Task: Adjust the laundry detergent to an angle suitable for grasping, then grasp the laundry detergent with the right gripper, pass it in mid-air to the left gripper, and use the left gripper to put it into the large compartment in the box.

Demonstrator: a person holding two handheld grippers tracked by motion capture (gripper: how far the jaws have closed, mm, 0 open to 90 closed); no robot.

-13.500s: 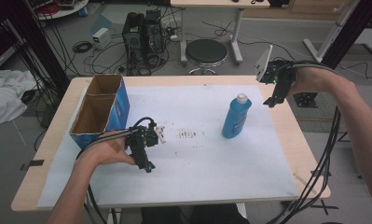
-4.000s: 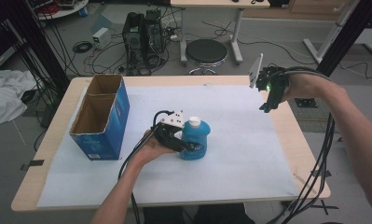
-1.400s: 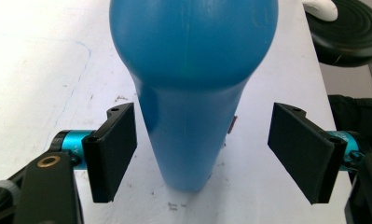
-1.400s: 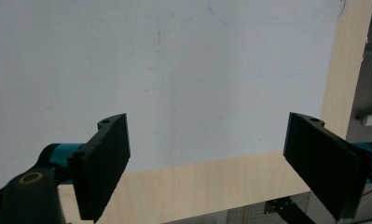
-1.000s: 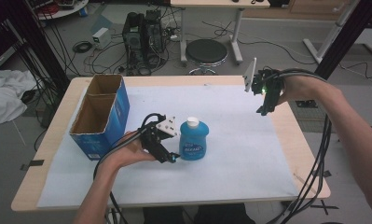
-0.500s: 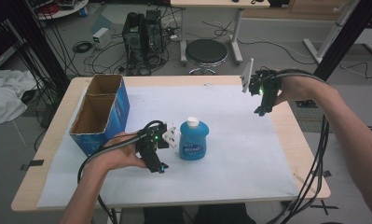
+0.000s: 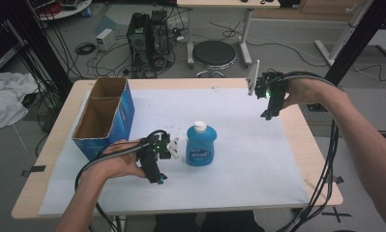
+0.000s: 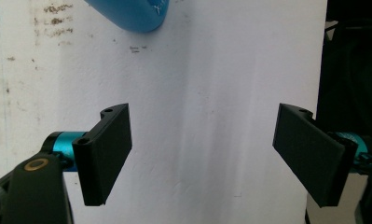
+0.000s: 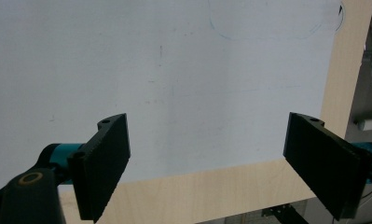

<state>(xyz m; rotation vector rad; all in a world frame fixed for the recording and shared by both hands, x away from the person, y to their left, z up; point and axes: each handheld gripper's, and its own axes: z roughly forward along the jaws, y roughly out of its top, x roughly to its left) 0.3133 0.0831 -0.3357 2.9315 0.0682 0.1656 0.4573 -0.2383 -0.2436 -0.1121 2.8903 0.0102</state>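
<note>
A blue bottle (image 7: 199,145) with a white cap stands upright near the middle of the white paper sheet (image 7: 239,145). My left gripper (image 7: 157,178) hangs just left of the bottle, pointing down at the paper, jaws wide open and empty. In the left gripper view the bottle's blue base (image 8: 127,14) lies beyond the gripper (image 8: 204,154), apart from both pads. My right gripper (image 7: 267,115) hovers above the table's far right, open with nothing between its jaws. In the right gripper view the gripper (image 9: 207,161) looks down on bare paper and the wooden table edge (image 9: 211,186).
An open blue cardboard box (image 7: 105,116) with two compartments stands at the table's left. Cables trail from both grippers over the table's edges. A stool (image 7: 214,53), computer cases and cables sit on the floor behind the table.
The left gripper has drawn away from the bottle toward the left and front, leaving it standing. The right gripper has drifted slightly left.
</note>
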